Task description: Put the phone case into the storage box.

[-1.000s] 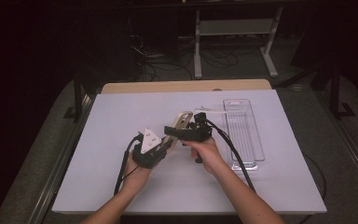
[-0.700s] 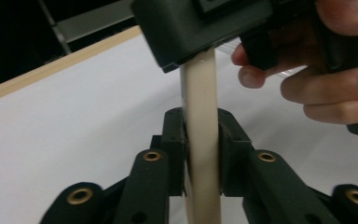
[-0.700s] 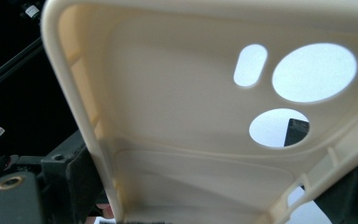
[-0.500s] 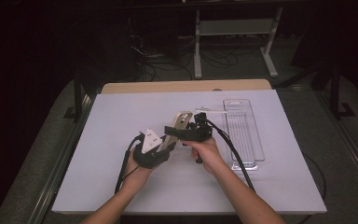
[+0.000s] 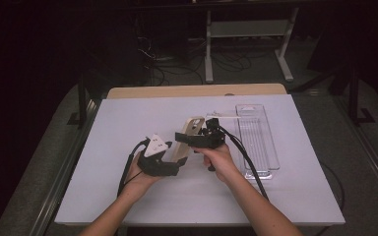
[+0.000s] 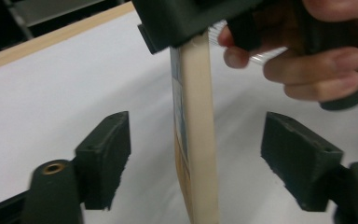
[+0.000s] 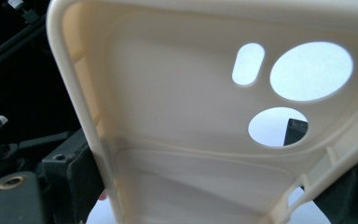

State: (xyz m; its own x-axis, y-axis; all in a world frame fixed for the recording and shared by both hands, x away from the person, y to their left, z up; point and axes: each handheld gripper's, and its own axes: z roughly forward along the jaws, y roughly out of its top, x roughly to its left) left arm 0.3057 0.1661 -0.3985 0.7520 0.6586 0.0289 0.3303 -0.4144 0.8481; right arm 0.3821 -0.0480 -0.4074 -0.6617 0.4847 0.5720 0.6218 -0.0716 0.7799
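Left hand-held gripper (image 5: pixel 170 158) sits low over the white worktop (image 5: pixel 128 123) in the high view, held from below by the person's left hand (image 5: pixel 140 176), with its grey three-cornered plate on top. Its jaws have just been opening and now stand wide apart: in the left gripper view the two black pads are well clear of the cream phone case (image 6: pixel 193 135) on either side, so the case stands edge-on between them without being touched.

Right hand-held gripper (image 5: pixel 186 138) is held by the person's right hand (image 5: pixel 220 160) just beyond and to the right of the left one, reaching across toward the left. It has hold of the phone case (image 5: pixel 187 137): in the left gripper view its black jaw clamps the upper end of the case, with the fingers (image 6: pixel 307 70) of the right hand wrapped round the handle behind. In the right gripper view the inner side of the case (image 7: pixel 191 121) lies very close to the camera, showing a raised rim, two round camera holes and a small oval one, and black pads sit against its edges at lower left and lower right.

Beyond the right hand, a clear plastic tray (image 5: pixel 261 142) lies lengthwise on the worktop, apart from the case. Cables trail from both grippers toward the person.
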